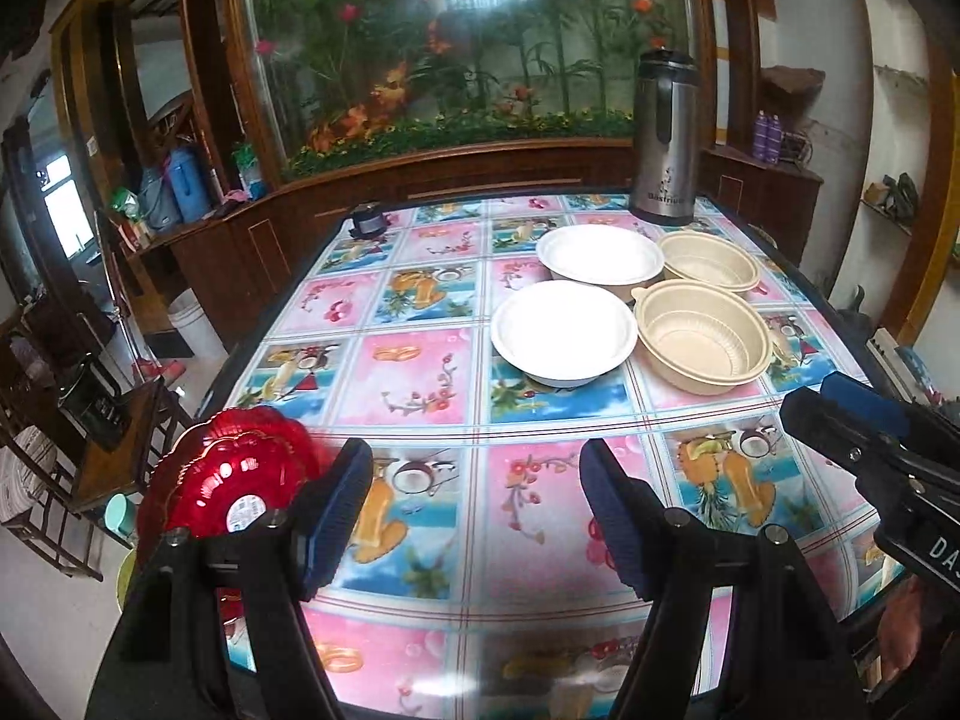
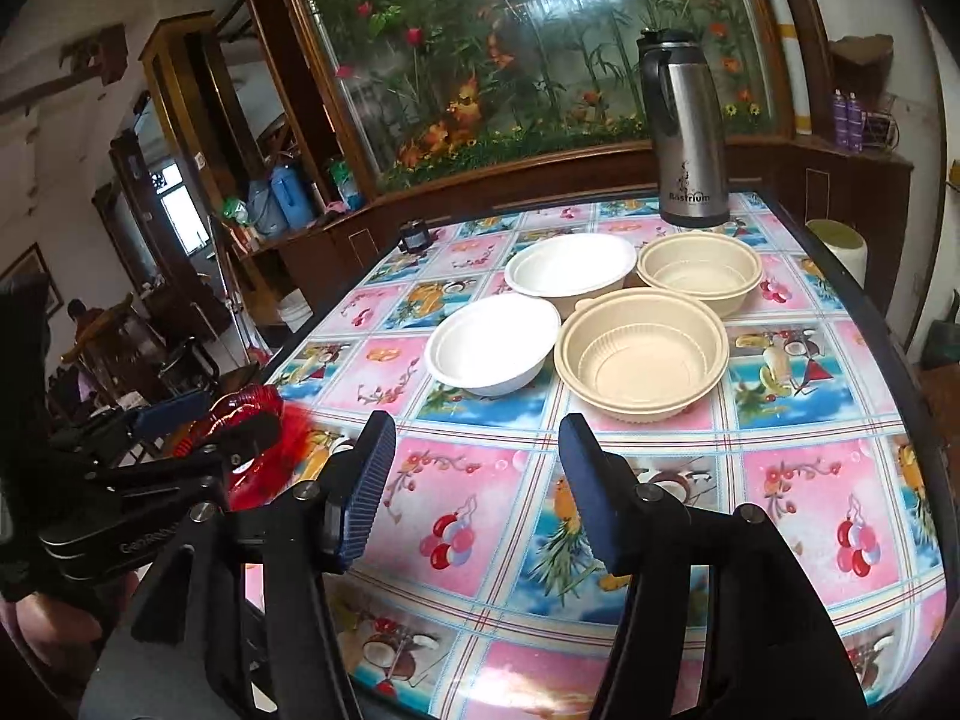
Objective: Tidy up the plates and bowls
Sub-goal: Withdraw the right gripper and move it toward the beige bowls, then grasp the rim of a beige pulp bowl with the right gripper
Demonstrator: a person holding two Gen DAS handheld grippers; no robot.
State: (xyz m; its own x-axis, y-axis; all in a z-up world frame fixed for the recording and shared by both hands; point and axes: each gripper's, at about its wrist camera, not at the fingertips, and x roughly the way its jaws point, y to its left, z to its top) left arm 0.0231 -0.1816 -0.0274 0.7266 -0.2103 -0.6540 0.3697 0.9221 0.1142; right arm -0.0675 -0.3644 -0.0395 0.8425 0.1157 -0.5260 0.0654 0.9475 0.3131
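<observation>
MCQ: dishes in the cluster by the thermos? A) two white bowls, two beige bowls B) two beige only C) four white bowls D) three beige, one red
A: two white bowls sit left of two beige bowls, in front of the steel thermos.

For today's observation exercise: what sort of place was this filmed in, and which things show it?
Probably a home dining room: a table under a fruit-print cloth holding disposable bowls, a steel thermos jug, and a wooden cabinet framing a floral glass panel.
</observation>
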